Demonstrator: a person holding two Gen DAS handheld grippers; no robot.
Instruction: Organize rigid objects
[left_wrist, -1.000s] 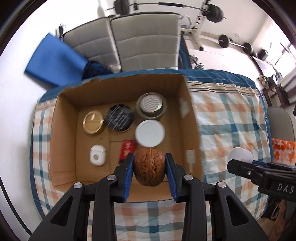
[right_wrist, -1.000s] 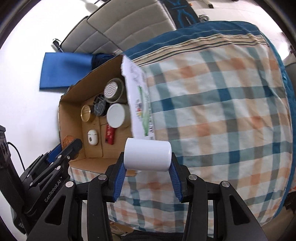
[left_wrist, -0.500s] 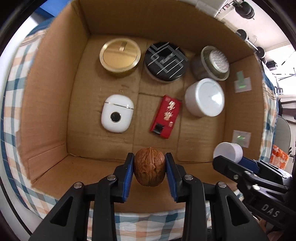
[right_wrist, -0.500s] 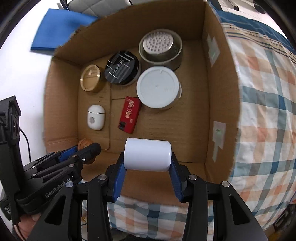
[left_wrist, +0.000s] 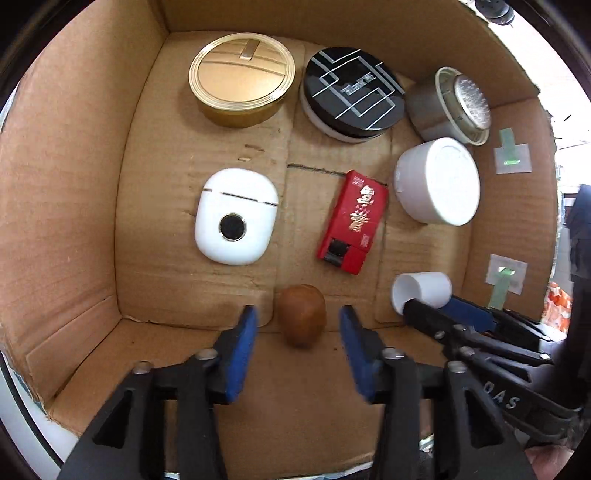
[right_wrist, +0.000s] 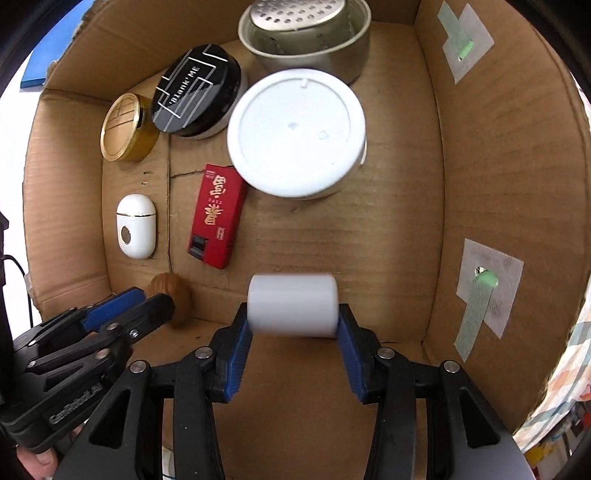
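Note:
Both grippers are down inside a cardboard box (left_wrist: 66, 206). My left gripper (left_wrist: 297, 325) is open, and a brown walnut (left_wrist: 302, 319) lies loose between its blue pads at the near wall; it also shows in the right wrist view (right_wrist: 173, 295). My right gripper (right_wrist: 293, 325) has its pads at the ends of a white cylinder (right_wrist: 293, 304), which looks blurred. In the left wrist view that cylinder (left_wrist: 421, 291) sits at the right gripper's tip, right of the walnut.
On the box floor lie a gold tin (left_wrist: 242, 94), a black round tin (left_wrist: 352, 98), a metal strainer cup (left_wrist: 448, 103), a white round container (left_wrist: 437, 181), a white earbud case (left_wrist: 236, 216) and a red lighter box (left_wrist: 352, 221). Checked cloth (right_wrist: 554, 387) lies outside.
Both grippers moved down into the box. My left gripper opened and let the walnut go onto the floor. The right gripper's pads spread a little around the cylinder.

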